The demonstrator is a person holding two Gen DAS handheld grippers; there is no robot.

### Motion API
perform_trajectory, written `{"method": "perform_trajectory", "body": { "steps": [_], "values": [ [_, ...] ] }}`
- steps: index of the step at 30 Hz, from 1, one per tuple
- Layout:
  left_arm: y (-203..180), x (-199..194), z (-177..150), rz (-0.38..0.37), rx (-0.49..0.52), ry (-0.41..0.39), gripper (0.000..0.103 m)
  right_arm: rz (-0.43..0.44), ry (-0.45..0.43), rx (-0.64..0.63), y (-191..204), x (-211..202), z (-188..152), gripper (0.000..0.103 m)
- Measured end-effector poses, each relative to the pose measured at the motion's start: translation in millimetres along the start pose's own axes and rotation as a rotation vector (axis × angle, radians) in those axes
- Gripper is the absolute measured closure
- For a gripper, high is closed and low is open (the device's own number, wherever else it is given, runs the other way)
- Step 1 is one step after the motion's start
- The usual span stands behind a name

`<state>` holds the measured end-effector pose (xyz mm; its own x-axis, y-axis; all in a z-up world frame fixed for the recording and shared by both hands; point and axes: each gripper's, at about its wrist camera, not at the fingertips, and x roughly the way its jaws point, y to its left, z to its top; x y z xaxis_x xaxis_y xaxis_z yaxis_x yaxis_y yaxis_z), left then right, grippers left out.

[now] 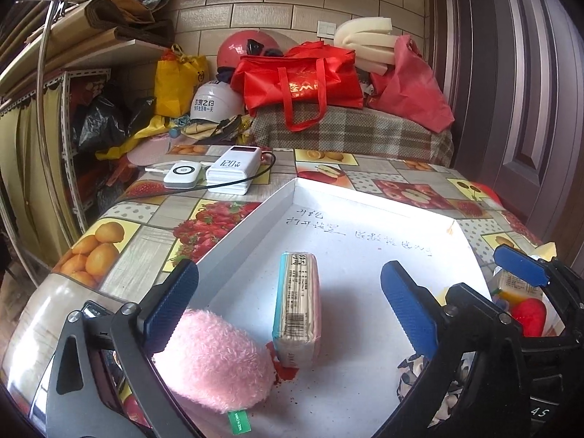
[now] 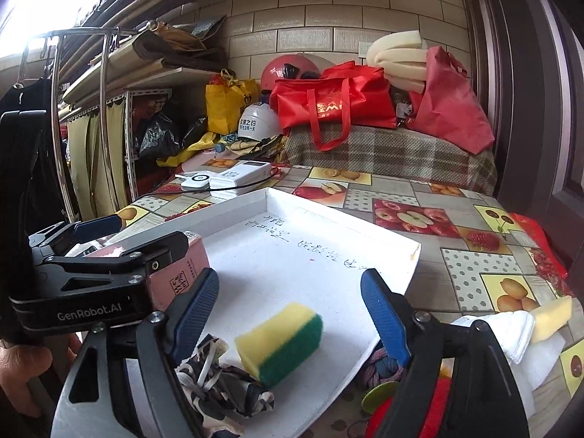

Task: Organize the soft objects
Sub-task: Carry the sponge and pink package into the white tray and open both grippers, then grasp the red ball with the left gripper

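Observation:
A shallow white tray (image 1: 365,241) lies on the fruit-print table. In it a wrapped tissue pack (image 1: 297,306) stands on edge between the fingers of my left gripper (image 1: 290,304), which is open with a gap on both sides. A pink plush toy (image 1: 215,361) lies by the left finger. In the right wrist view a yellow and green sponge (image 2: 281,343) rests on the tray (image 2: 328,226) just below my open right gripper (image 2: 292,312), untouched. A black and white cloth (image 2: 219,383) is bunched beside the sponge, under the left finger.
Two white power banks (image 1: 233,171) with a cable sit beyond the tray. Right of the tray lie a white folded cloth (image 2: 511,332), a yellow foam piece (image 2: 551,317) and a braided cord (image 2: 379,365). Red bags (image 1: 303,84) and helmets are piled at the back.

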<state>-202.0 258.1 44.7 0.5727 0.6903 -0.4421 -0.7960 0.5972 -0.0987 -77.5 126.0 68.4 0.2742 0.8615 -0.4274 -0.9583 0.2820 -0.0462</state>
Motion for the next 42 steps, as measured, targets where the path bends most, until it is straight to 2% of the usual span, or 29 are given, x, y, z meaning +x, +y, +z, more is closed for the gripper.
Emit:
{"method": "perform_trajectory", "body": {
  "steps": [8,9,10,11,15,19,23,25,30,33,36,38,39,42],
  "values": [
    [1,-7,0,0.014,-0.003,-0.035,0.0,-0.009,-0.019,0.0,2,-2,1,0.017],
    [1,-7,0,0.014,-0.004,-0.039,0.0,-0.013,-0.021,0.002,1,-2,0,0.013],
    [1,-8,0,0.014,-0.005,-0.045,0.0,-0.018,-0.024,0.004,1,-3,0,0.004],
    [2,-10,-1,0.013,-0.009,-0.052,0.0,-0.026,-0.026,0.007,1,-3,0,0.0],
    [0,-18,-1,0.012,-0.001,-0.09,0.0,-0.027,-0.048,0.008,1,-8,0,0.0],
    [1,-29,-3,-0.004,-0.004,-0.147,0.0,-0.023,-0.111,0.003,2,-19,-2,0.0],
    [-1,-34,-5,-0.032,-0.009,-0.149,0.0,-0.01,-0.124,0.028,-4,-28,-5,0.0],
    [-4,-38,-6,-0.054,-0.008,-0.153,0.0,-0.031,-0.13,0.05,-9,-35,-7,0.0],
    [-17,-45,-10,-0.125,0.027,-0.142,0.0,-0.156,-0.196,0.104,-39,-73,-17,0.0],
    [-31,-47,-13,-0.206,0.065,-0.115,0.0,-0.268,-0.225,0.151,-76,-99,-24,0.0],
    [-47,-54,-17,-0.323,0.099,-0.099,0.0,-0.343,-0.175,0.167,-116,-111,-36,0.0],
    [-67,-56,-19,-0.427,0.133,-0.049,0.001,-0.348,-0.132,0.191,-143,-116,-45,0.0],
    [-80,-56,-20,-0.463,0.157,-0.025,0.001,-0.325,-0.117,0.225,-156,-119,-49,0.0],
    [-130,-56,-25,-0.51,0.239,0.056,0.001,-0.303,-0.145,0.366,-185,-132,-59,0.0]
  ]
}}
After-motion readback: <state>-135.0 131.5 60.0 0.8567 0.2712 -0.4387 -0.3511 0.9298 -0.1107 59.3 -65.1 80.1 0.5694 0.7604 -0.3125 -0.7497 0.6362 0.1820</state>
